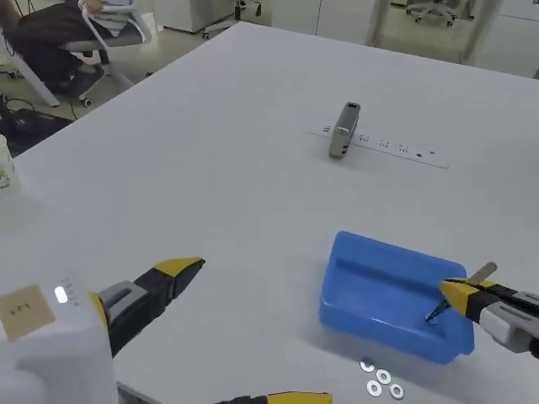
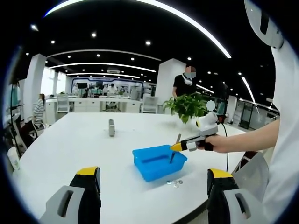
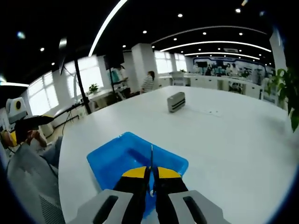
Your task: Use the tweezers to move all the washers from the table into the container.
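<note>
My left claw [image 1: 253, 332]: jaws spread wide with nothing between them; it hovers low over the near edge of the white table [image 1: 210, 168], well to the left of the work
Washers [image 1: 381, 378]: four small silver rings in a loose cluster on the bare table, just outside the near wall of the container and apart from it; from the left gripper view they [image 2: 174, 183] lie on my side of the box
My right claw [image 3: 152, 172]: yellow-tipped jaws pressed together, pinching the tweezers by their shaft; it reaches in from the right over the near right corner of the container
Tweezers [image 3: 151, 156]: thin and dark, pointing forward and down from my right jaws; the tips [image 1: 434, 315] are inside the container, close to its floor; whether they carry a washer I cannot tell
Container [image 1: 379, 286]: shallow blue rectangular tray, upright on the table; I cannot make out any washers inside it
Grey device [image 1: 343, 130]: small oblong block further up the table, sitting at the left end of a flush socket strip [image 1: 396, 148]
Beyond the table: an office chair [image 1: 114, 29] at far left; a potted plant [image 2: 187, 105] past the far edge in the left gripper view
</note>
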Available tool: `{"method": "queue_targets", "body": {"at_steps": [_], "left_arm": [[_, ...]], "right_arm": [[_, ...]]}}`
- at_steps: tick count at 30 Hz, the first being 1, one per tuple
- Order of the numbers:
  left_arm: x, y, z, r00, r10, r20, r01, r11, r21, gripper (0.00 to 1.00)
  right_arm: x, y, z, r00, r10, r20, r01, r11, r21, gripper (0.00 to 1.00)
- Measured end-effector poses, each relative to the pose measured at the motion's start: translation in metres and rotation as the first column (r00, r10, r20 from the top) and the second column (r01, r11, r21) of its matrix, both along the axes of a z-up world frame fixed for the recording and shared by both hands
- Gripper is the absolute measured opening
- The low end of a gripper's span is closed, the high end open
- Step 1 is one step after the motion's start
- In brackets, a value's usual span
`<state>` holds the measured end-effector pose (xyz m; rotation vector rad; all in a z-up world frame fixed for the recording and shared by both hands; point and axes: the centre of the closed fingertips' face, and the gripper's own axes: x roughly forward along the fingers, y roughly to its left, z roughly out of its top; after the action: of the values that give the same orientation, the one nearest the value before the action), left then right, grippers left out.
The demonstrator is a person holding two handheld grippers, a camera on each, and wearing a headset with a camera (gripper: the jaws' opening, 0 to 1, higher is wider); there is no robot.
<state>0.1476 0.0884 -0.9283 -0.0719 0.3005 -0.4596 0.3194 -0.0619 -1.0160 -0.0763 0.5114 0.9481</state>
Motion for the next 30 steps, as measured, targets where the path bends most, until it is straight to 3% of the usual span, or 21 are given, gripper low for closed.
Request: {"method": "queue_targets", "body": {"at_steps": [12,20,30], "left_arm": [[0.001,-0.001,0.002,1.000,0.006,0.006,-0.006,1.000,0.004,0.98],[0.001,-0.001,0.003,1.000,0.002,0.005,-0.002,1.000,-0.003,0.97],[0.003,-0.003,0.005,1.000,-0.012,0.013,0.012,1.000,-0.001,0.97]], "right_arm": [[-0.004,0.005,0.003,0.997,0.057,0.047,-0.056,0.998,-0.024,0.03],[-0.009,0.005,0.029,0.997,0.035,0.070,-0.040,0.997,0.061,0.03],[-0.034,0.008,0.066,0.995,0.039,0.092,-0.054,0.984,0.168,0.03]]}}
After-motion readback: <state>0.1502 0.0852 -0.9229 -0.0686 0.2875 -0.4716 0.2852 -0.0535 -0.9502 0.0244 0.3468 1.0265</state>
